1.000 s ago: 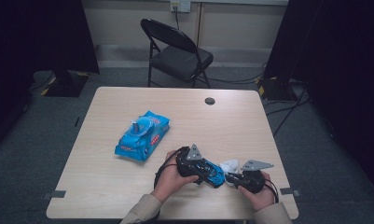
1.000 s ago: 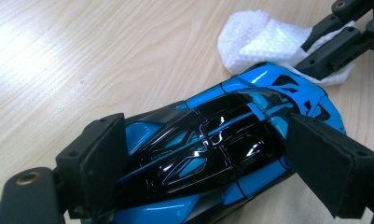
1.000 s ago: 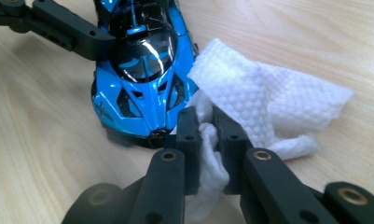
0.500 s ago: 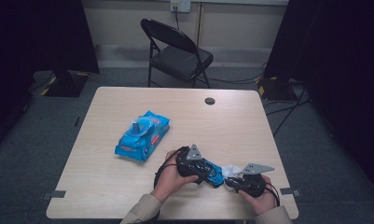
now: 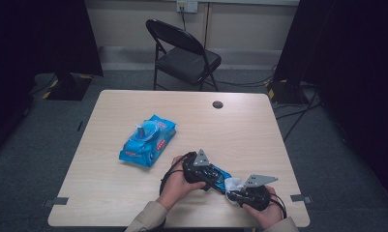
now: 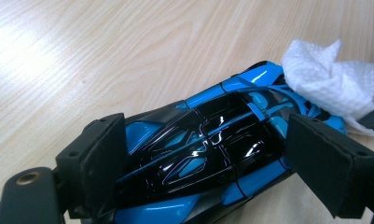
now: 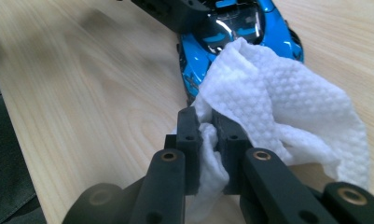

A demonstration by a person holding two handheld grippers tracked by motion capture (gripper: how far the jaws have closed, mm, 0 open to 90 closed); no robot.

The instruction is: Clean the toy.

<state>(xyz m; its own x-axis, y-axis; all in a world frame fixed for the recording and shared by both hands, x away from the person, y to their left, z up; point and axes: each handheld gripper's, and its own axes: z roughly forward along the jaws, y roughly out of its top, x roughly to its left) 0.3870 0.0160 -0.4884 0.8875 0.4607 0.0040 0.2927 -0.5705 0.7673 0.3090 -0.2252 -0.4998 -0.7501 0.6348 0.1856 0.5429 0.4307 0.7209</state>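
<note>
A glossy blue and black toy car (image 6: 250, 88) lies on the wooden table (image 5: 249, 130) near its front edge. My left gripper (image 6: 210, 149) is shut on the car, one pad against each flank. In the high view this left gripper (image 5: 215, 176) sits at the car (image 5: 223, 174). My right gripper (image 7: 207, 126) is shut on a crumpled white wipe (image 7: 278, 98), which drapes over one end of the car (image 7: 236, 23). From above, the right gripper (image 5: 236, 191) and the wipe (image 5: 234, 183) are just right of the car.
A blue pack of wipes (image 5: 148, 140) with its lid flap up lies left of centre on the table. A small dark round grommet (image 5: 217, 104) sits near the far edge. A black folding chair (image 5: 184, 53) stands beyond the table.
My right gripper with the wipe has slipped slightly toward the table's near edge. The left gripper and the car have stayed put.
</note>
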